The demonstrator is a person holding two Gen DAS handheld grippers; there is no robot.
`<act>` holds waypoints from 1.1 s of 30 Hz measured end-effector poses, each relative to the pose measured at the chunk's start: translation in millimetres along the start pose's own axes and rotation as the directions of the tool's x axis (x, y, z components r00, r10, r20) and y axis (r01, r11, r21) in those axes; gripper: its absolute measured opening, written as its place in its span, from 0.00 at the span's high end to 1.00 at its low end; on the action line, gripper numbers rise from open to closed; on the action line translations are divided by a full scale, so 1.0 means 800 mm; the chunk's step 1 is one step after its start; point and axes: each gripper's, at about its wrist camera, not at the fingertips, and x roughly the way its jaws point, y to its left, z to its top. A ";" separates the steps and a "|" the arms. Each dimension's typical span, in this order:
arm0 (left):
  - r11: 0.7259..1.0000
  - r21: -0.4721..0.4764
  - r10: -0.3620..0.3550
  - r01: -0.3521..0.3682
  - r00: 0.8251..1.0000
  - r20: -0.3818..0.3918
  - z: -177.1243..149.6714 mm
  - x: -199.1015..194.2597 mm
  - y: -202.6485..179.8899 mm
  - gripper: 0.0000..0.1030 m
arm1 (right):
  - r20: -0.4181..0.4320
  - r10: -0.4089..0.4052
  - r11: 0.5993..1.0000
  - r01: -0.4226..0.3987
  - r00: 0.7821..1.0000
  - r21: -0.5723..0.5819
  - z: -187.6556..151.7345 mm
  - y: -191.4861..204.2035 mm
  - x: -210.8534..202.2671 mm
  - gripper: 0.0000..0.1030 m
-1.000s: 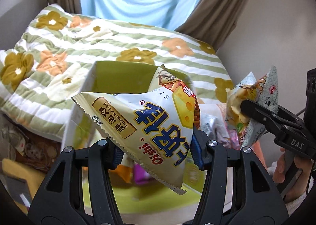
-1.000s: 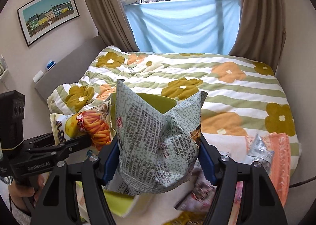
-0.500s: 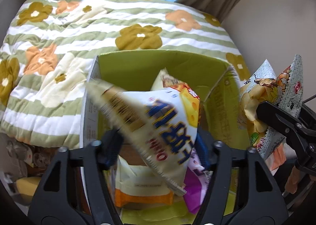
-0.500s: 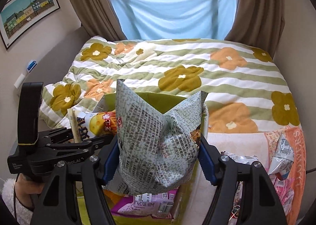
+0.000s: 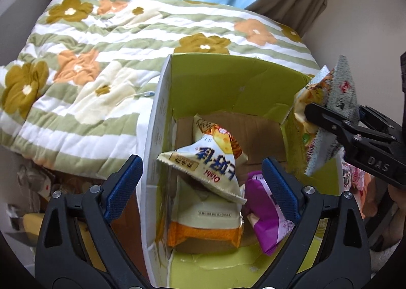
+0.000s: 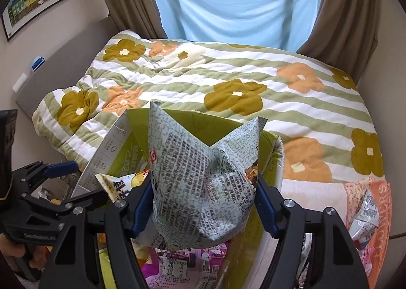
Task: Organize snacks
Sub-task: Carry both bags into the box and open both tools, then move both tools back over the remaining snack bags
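Glossy plastic-film snack bags [image 5: 210, 164]; green cardboard box [image 5: 228, 85], matt, brown raw card floor. Quilted cloth bedspread [image 6: 228, 80]. Hand-held gripper pads [image 5: 124, 185] textured blue.

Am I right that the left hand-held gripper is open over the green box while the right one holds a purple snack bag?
Not quite: the right hand-held gripper holds a grey printed snack bag, as the right wrist view shows. The left hand-held gripper is indeed open over the green box.

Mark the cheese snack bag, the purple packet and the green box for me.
cheese snack bag [image 5: 208, 162]: left wrist view, middle of printed front.
purple packet [image 5: 266, 215]: left wrist view, centre of wrapper.
green box [image 5: 228, 80]: left wrist view, inner far wall.
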 end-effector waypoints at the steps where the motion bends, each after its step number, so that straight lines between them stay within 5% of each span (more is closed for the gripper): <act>1: 1.000 -0.009 -0.002 0.002 1.000 0.002 -0.003 -0.001 0.001 0.08 | -0.009 0.005 1.000 -0.005 1.000 0.000 0.000 0.000 0.004 0.36; 6: 0.999 -0.047 -0.008 0.007 1.000 -0.011 -0.013 -0.006 0.003 0.08 | -0.002 0.028 0.999 -0.028 1.000 -0.022 -0.003 0.003 0.011 0.31; 10: 0.999 -0.040 0.014 -0.014 1.000 0.000 -0.020 -0.017 -0.001 0.08 | 0.007 0.038 0.998 -0.037 0.999 -0.045 -0.008 0.005 0.009 0.07; 26: 0.999 -0.004 0.043 -0.043 0.997 0.066 -0.047 -0.068 -0.025 0.08 | 0.027 0.055 0.998 -0.055 0.998 0.007 -0.045 0.002 -0.053 0.06; 33: 0.996 0.084 -0.005 -0.004 0.995 0.102 -0.054 -0.078 -0.065 0.08 | 0.087 -0.032 0.998 0.028 0.996 0.052 -0.066 -0.014 -0.102 0.06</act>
